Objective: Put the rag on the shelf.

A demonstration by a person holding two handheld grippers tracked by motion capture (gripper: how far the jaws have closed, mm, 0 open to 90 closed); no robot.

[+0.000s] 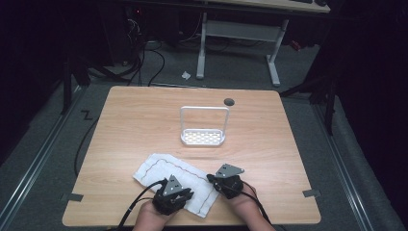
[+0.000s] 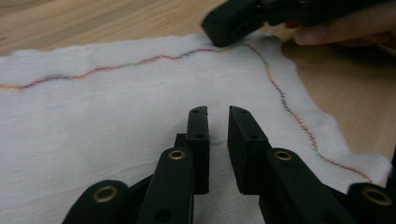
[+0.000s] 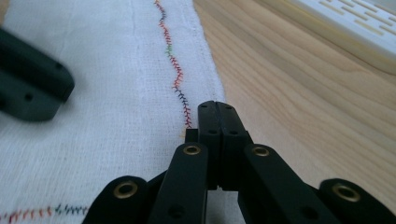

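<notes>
My left gripper [image 2: 218, 116], jaws slightly parted, rests on the white cloth [image 1: 179, 179] at the table's [image 1: 144, 115] near edge; my right gripper [image 3: 217, 114] is clenched at its multicolour-stitched border.

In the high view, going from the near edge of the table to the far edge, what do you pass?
The two grippers, left and right, at the near edge → the white cloth with coloured stitching → the white rack with its upright handle → the small dark round spot near the far edge.
</notes>
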